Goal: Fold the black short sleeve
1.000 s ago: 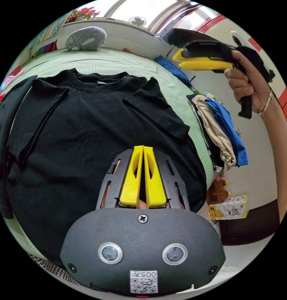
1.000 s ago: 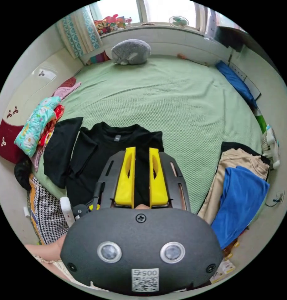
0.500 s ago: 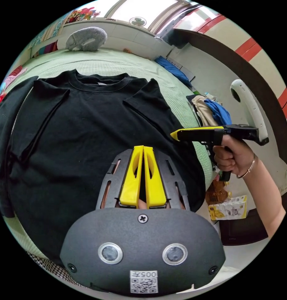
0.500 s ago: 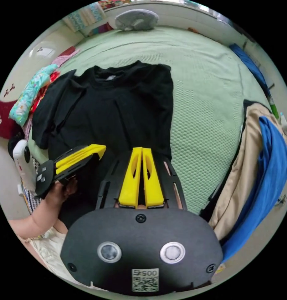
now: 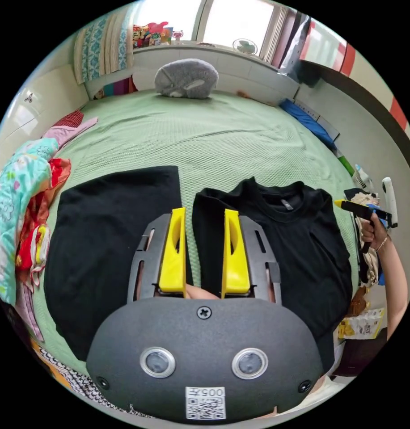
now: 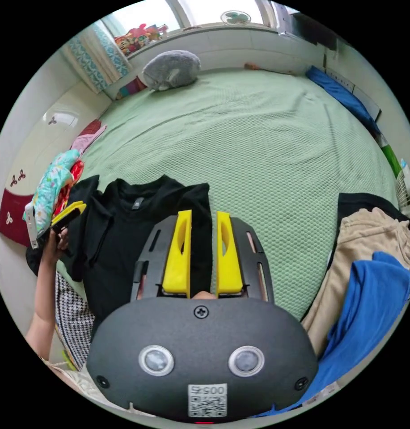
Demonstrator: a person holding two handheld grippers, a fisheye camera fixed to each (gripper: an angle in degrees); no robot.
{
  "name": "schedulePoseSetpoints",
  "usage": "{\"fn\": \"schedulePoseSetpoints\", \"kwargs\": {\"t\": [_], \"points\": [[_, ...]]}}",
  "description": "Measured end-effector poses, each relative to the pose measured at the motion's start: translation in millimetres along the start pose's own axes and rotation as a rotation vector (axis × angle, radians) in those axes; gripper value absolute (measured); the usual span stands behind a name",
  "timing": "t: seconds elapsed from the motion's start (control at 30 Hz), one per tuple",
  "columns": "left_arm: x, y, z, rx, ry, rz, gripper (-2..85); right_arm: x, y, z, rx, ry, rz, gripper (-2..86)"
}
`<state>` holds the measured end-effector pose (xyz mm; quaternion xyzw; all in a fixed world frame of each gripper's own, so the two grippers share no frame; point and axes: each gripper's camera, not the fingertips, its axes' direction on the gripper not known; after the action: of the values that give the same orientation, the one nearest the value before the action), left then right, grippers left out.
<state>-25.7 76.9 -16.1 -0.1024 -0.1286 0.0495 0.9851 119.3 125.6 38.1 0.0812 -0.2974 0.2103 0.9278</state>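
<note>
Left tongs (image 5: 204, 219) and right tongs (image 6: 203, 222) spread apart, empty, above black short sleeve (image 5: 298, 254) lying flat on bed (image 5: 205, 138), sleeves tucked in.

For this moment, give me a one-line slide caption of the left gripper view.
Open left gripper above the black short-sleeve T-shirt on the green bedspread, beside a folded black garment.

You have the short sleeve shirt (image 5: 294, 250) flat on the bed (image 5: 213, 134) near its front edge, with a folded garment (image 5: 106, 241) just left of it. The plush toy (image 5: 186, 78) sits behind it by the windowsill, and a clothes pile (image 6: 370, 268) lies well to its right.
</note>
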Motion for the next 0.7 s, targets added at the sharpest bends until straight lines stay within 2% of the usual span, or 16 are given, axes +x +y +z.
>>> {"fn": "schedulePoseSetpoints", "kwargs": {"t": [0.17,0.33,0.5,0.63,0.7], "points": [[-5,-13,17,-0.021,0.072,-0.031,12.0,7,-12,35,-0.104,0.035,0.044,6.9],[2,-17,12,-0.039,0.043,0.007,5.8,8,-1,27,-0.025,-0.025,0.014,-0.4],[12,-38,-20,0.006,0.011,0.060,4.6,7,-9,-1,0.049,0.067,0.020,-1.2],[23,-72,-49,0.098,-0.043,0.038,4.8,2,-32,-27,0.181,0.111,0.098,-1.2],[26,-84,-52,0.099,-0.056,0.023,5.2,-1,-41,-28,0.184,0.120,0.125,-0.7]]}}
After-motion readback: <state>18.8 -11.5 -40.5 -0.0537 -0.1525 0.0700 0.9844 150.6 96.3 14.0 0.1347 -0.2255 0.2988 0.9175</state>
